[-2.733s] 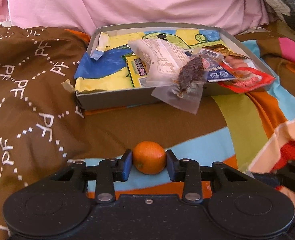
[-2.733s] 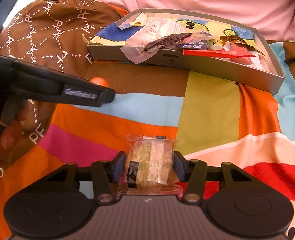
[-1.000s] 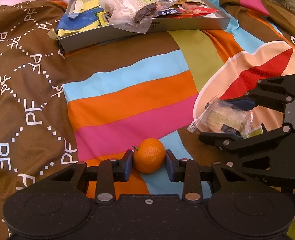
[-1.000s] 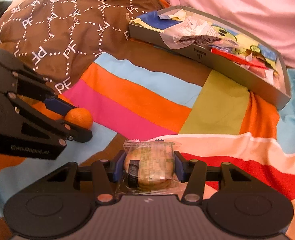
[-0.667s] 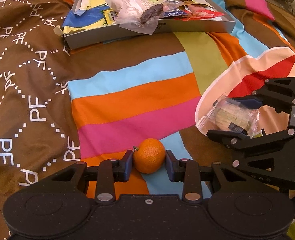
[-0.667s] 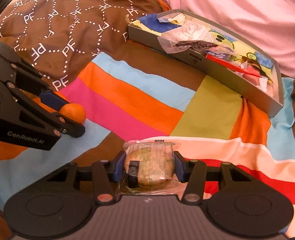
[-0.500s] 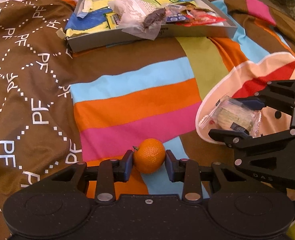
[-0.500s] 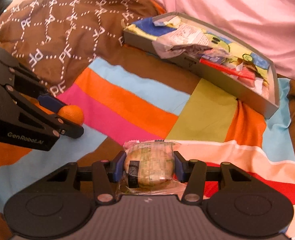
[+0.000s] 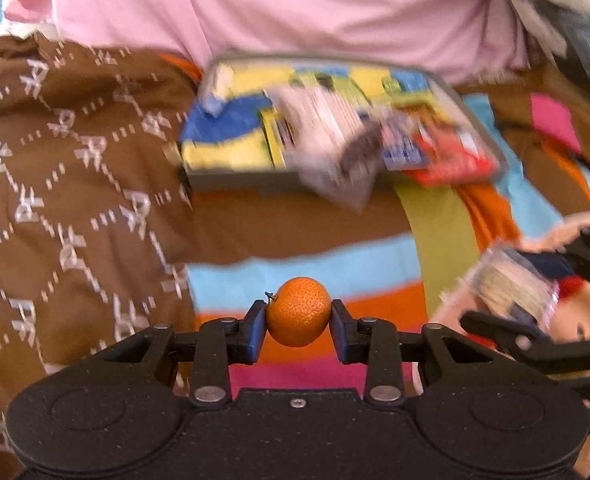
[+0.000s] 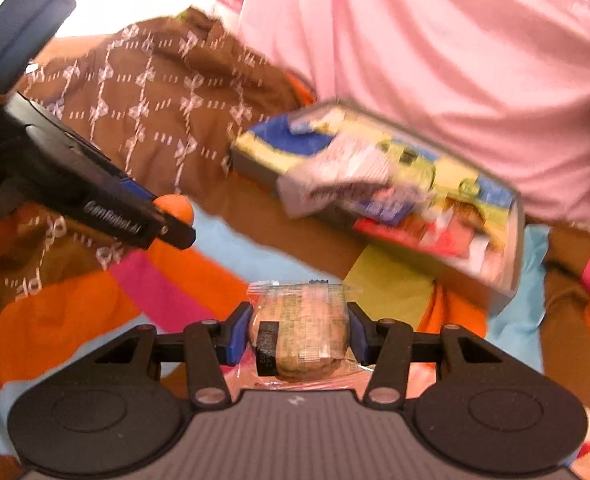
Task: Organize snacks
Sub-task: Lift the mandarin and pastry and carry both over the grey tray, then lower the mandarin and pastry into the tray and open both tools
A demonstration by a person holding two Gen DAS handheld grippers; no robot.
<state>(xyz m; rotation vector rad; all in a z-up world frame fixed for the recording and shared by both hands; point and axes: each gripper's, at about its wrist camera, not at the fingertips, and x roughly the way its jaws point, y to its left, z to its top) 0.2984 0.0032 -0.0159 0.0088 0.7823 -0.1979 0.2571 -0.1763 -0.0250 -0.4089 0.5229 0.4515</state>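
With the left gripper [image 9: 299, 330] clamped on the orange [image 9: 298, 311] and the right gripper [image 10: 299, 339] pinching the wrapped cake [image 10: 299, 334], both above the blanket [image 9: 75, 220], each should clear the box [image 9: 495, 150] wall before releasing.

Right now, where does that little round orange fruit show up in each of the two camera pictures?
Left wrist view: the small round orange fruit sits bottom centre, pinched in the left tongs.
Right wrist view: it peeks out at middle left.
Shared landmark: the shallow grey cardboard box of snack packets.
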